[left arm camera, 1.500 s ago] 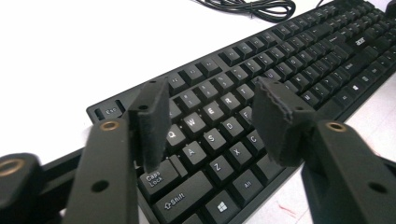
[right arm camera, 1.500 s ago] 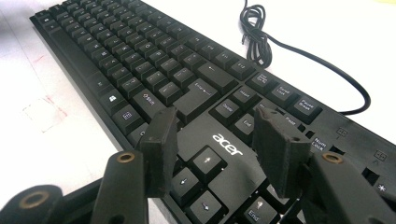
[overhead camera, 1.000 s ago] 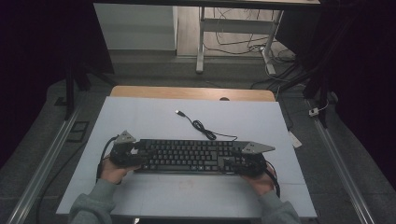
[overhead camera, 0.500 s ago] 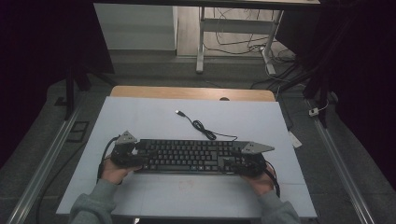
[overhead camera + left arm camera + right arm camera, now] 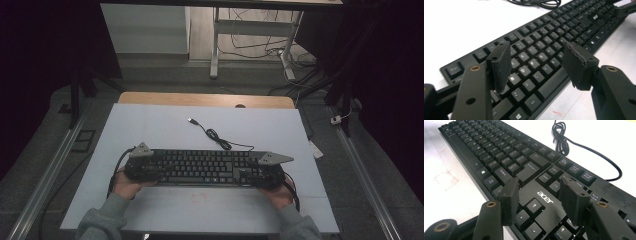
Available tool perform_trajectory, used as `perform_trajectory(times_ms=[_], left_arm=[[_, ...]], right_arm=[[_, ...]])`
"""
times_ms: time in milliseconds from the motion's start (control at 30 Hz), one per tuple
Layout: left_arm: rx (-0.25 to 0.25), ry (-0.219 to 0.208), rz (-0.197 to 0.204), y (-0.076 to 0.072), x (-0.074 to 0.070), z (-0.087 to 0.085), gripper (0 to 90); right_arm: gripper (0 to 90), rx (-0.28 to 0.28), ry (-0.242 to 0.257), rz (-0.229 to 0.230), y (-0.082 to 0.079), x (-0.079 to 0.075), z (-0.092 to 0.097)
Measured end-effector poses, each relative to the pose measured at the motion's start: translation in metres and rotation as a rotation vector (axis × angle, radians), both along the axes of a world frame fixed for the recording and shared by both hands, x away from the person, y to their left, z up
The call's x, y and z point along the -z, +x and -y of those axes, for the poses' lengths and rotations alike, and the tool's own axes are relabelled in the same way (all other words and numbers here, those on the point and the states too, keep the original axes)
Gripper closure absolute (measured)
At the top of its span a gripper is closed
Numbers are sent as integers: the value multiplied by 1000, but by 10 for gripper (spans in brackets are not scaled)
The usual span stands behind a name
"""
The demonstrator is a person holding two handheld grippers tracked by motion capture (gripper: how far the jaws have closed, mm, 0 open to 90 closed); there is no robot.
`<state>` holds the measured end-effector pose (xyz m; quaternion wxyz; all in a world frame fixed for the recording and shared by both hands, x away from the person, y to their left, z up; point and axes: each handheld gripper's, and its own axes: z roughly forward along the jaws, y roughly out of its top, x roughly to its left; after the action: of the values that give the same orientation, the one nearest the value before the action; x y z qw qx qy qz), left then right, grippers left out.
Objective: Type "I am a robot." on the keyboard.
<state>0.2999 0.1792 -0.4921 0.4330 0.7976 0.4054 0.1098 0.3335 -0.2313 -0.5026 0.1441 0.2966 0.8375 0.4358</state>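
A black acer keyboard (image 5: 205,167) lies lengthwise across the near half of the white table (image 5: 165,130). Its cable (image 5: 217,136) coils behind it and ends in a USB plug (image 5: 191,120). My left gripper (image 5: 162,169) reaches in over the keyboard's left end. In the left gripper view the left gripper (image 5: 539,60) is open above the letter keys (image 5: 534,57), pads apart and pressing on nothing. My right gripper (image 5: 247,172) comes in over the right end. In the right gripper view the right gripper (image 5: 539,195) is open above the arrow keys (image 5: 534,206) and the logo.
A wooden strip (image 5: 205,100) edges the table's far side. Beyond it are a desk leg (image 5: 215,45) and floor cables (image 5: 260,45). Metal rails (image 5: 45,180) run along both sides of the table. Faint red marks (image 5: 445,178) lie on the sheet in front of the keyboard.
My left gripper has edged slightly to the right over the keyboard's left end. The right gripper and the keyboard have stayed where they were.
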Motion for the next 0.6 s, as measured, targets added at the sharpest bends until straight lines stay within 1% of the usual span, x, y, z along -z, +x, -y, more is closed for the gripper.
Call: perform_trajectory(times_ms=[200, 433, 567, 600], left_arm=[[33, 17, -5, -1, 1, 8, 400], [52, 28, -10, -3, 2, 14, 409], [73, 40, -9, -3, 3, 17, 417], [73, 36, -11, -4, 3, 19, 419]], right_arm=[[500, 0, -1, 0, 0, 0, 0], [500, 0, -5, -2, 0, 0, -1], [500, 0, -3, 1, 0, 0, -1], [500, 0, -4, 1, 0, 0, -1]])
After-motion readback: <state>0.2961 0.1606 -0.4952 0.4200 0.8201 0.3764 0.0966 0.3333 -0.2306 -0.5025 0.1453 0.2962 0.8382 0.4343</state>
